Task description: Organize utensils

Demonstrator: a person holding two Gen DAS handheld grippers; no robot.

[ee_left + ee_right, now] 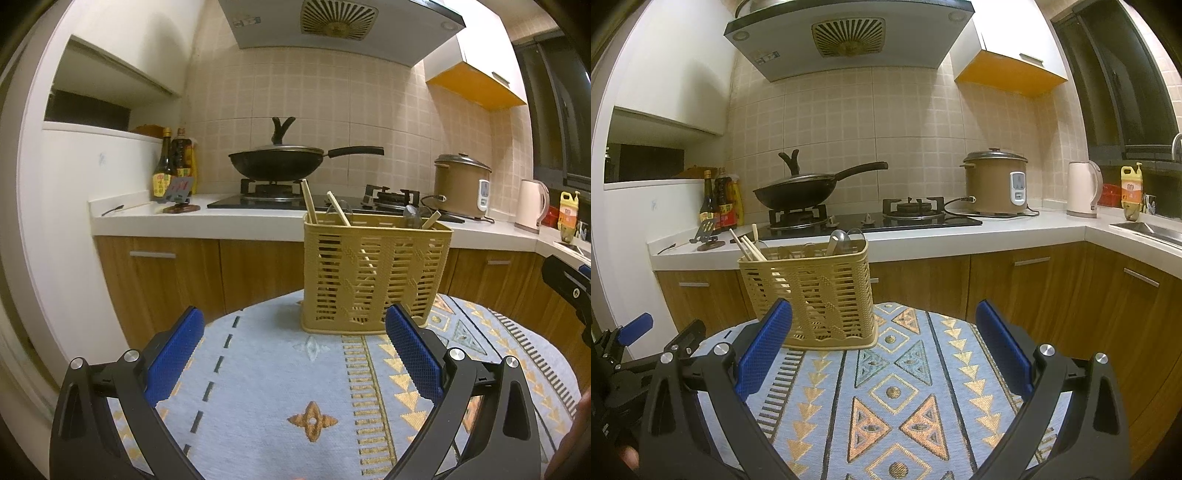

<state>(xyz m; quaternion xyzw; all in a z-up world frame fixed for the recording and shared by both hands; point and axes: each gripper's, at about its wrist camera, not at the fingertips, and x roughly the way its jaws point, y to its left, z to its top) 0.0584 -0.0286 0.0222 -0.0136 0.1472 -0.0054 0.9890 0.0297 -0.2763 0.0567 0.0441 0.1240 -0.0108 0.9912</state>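
A small kitchen, with a patterned cloth point(897, 373) over a round table; the basket point(373, 273) stands upright at its far edge, holding chopsticks point(309, 203) and spoons point(846, 238). Both the left gripper point(295, 354) and right gripper point(884, 350) hover spread and empty. No loose utensils show, so sorting looks done or not begun; any next move means reaching into the basket.

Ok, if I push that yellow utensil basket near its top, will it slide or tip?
The yellow utensil basket is tall, slotted plastic, so probably light. It sits on woven cloth, which likely grips its base. The chopsticks lean at one end, so tipping seems likelier than sliding.
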